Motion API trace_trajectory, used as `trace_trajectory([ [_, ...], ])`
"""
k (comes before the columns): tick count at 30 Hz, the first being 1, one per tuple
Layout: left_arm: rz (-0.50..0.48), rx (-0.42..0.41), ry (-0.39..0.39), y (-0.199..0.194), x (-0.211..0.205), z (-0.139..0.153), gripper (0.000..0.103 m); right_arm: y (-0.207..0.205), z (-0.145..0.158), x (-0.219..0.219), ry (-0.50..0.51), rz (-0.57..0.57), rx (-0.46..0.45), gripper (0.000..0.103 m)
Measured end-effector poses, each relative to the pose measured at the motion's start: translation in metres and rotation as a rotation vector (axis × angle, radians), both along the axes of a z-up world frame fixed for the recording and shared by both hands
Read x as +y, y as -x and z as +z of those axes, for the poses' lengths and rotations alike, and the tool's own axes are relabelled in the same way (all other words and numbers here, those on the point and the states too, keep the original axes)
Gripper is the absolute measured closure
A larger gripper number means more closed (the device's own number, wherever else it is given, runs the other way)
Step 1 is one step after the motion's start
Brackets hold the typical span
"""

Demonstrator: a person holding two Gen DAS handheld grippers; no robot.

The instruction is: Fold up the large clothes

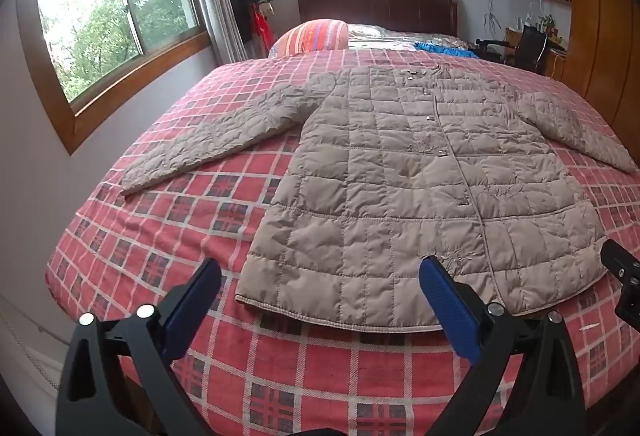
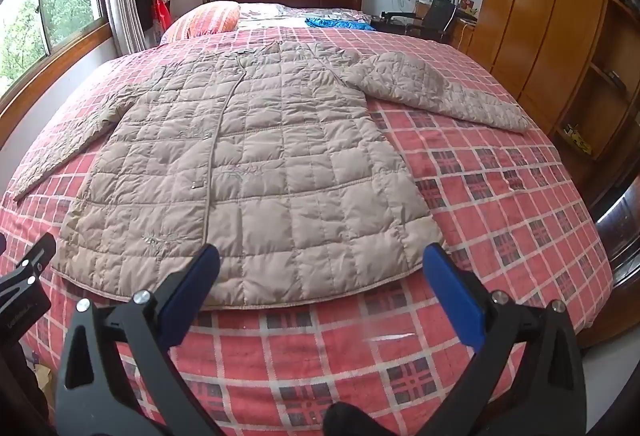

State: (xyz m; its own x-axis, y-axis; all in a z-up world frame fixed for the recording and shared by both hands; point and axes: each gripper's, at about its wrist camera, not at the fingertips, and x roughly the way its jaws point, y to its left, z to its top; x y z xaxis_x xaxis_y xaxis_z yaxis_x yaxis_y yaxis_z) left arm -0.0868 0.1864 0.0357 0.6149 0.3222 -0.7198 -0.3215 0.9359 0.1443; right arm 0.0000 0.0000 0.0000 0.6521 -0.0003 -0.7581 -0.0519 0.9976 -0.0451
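The coat (image 1: 400, 175) lies flat on the bed (image 1: 280, 376), sleeves spread; the left gripper (image 1: 320, 296) and right gripper (image 2: 320, 288) hang above its hem, both wide apart and empty; slick puffy quilting may slip from a shallow pinch, skewing the fold.

jacket (image 1: 420, 171) lies flat on the bed (image 1: 280, 368) (sleeves spread sideways), pillow (image 1: 316, 35) behind.

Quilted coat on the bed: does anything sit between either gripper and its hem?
Nothing visible does. The beige quilted coat lies flat on the plaid bedspread, and both the left gripper and right gripper hang over its hem, jaws open.
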Motion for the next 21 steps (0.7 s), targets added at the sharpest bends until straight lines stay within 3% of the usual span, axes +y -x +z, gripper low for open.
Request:
trace_trajectory([
  [21,0.003,0.004,0.004,-0.0009,-0.0007,0.0009,0.004,-0.0002,-0.0001,0.0004,-0.006,0.001,-0.001,0.002],
])
